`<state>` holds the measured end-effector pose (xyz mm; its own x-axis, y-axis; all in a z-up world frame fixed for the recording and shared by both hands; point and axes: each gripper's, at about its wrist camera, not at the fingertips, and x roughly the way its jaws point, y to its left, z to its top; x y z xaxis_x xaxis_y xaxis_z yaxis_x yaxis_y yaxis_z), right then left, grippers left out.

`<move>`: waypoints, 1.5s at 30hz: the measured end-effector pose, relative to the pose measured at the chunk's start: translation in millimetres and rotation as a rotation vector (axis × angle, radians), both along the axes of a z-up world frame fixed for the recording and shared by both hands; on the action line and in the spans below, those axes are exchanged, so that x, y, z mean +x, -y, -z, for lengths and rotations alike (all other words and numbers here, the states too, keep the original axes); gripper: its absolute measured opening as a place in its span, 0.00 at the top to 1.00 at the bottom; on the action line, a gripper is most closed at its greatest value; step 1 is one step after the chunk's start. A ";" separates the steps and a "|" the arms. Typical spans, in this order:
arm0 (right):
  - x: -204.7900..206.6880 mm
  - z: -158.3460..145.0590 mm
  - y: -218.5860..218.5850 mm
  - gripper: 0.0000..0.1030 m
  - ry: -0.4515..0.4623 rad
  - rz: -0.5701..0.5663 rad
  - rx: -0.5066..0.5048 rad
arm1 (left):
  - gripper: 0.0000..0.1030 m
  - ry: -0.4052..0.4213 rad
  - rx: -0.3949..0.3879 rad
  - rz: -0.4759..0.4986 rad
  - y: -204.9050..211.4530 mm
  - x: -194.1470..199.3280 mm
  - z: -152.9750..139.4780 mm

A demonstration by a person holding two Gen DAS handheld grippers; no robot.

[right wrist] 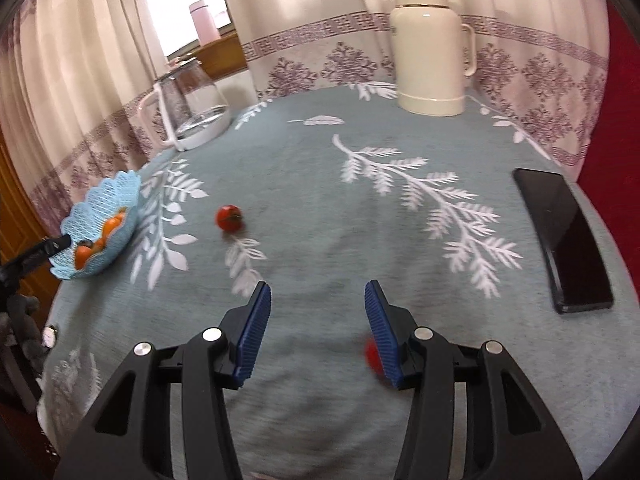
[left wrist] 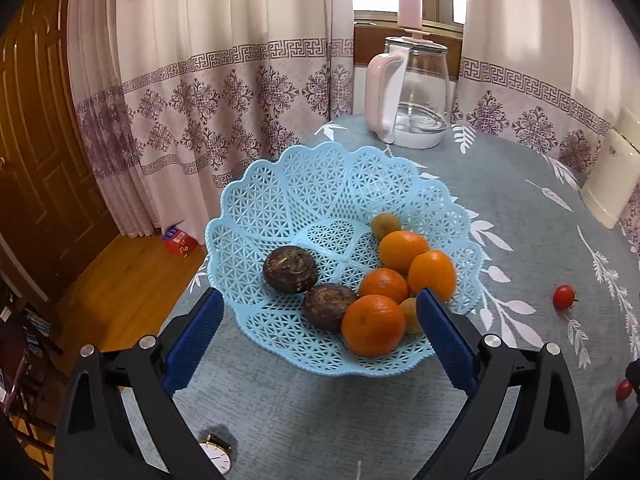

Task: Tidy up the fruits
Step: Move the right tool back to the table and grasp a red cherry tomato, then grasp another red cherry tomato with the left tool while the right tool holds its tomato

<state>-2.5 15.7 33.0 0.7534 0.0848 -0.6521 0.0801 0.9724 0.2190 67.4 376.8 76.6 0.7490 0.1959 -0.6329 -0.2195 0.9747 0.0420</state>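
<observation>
A light blue lattice basket (left wrist: 304, 184) sits on the table's left side and holds several oranges (left wrist: 373, 325), two dark brown round fruits (left wrist: 291, 269) and small greenish fruits (left wrist: 385, 224). My left gripper (left wrist: 320, 312) stands open, its fingers straddling the basket's near rim. Two cherry tomatoes (left wrist: 564, 297) lie on the cloth to the right. In the right wrist view one cherry tomato (right wrist: 229, 218) lies ahead on the left, and a blurred red tomato (right wrist: 372, 354) shows beside the right finger. My right gripper (right wrist: 318, 322) is open with nothing between its fingers. The basket (right wrist: 98, 216) appears at far left.
A glass kettle with a pink handle (left wrist: 408, 96) stands at the back, a cream thermos (right wrist: 430, 48) at the far edge, a black phone (right wrist: 564, 240) on the right. A wristwatch (left wrist: 216, 456) lies near the front edge. Curtains hang behind the teal leaf-patterned tablecloth (right wrist: 320, 184).
</observation>
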 end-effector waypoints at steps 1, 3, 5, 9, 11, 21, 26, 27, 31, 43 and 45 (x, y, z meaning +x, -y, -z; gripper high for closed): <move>-1.7 1.0 2.7 0.52 -0.004 0.008 -0.007 | 0.05 0.002 0.002 0.003 1.7 -0.4 -0.9; -4.6 3.5 9.0 0.52 -0.012 0.020 -0.011 | 0.05 0.006 0.003 0.006 5.1 -1.0 -3.0; -6.4 5.9 13.8 0.52 -0.022 0.031 -0.018 | 0.05 0.013 0.005 0.013 9.2 -1.6 -5.8; -9.9 11.9 22.3 0.52 -0.046 0.049 -0.034 | 0.05 0.023 0.010 0.029 18.6 -1.3 -10.4; -11.1 14.7 23.8 0.52 -0.058 0.046 -0.041 | 0.05 0.027 0.013 0.037 23.6 -1.1 -12.6; -10.3 24.2 28.1 0.64 -0.104 0.031 -0.007 | 0.04 0.035 0.028 0.080 45.8 -2.5 -17.3; -9.9 24.9 25.0 0.69 -0.110 0.013 -0.013 | 0.05 0.032 0.034 0.104 58.3 -0.1 -18.1; -9.9 24.7 25.3 0.70 -0.109 0.012 -0.011 | 0.05 0.032 0.036 0.110 61.2 0.3 -18.1; -10.2 23.1 25.8 0.71 -0.102 0.011 0.000 | 0.04 0.028 0.045 0.144 76.4 2.1 -16.6; -10.9 21.7 32.5 0.72 -0.088 0.007 0.024 | 0.04 0.021 0.083 0.262 130.7 8.1 -11.8; -10.4 20.8 34.3 0.72 -0.082 0.013 0.028 | 0.04 0.014 0.090 0.280 140.0 10.4 -8.8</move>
<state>-12.9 -18.6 12.2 0.6987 0.0949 -0.7091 0.1112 0.9647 0.2387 77.8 236.8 85.4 0.7906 0.0350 -0.6113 0.0567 0.9899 0.1299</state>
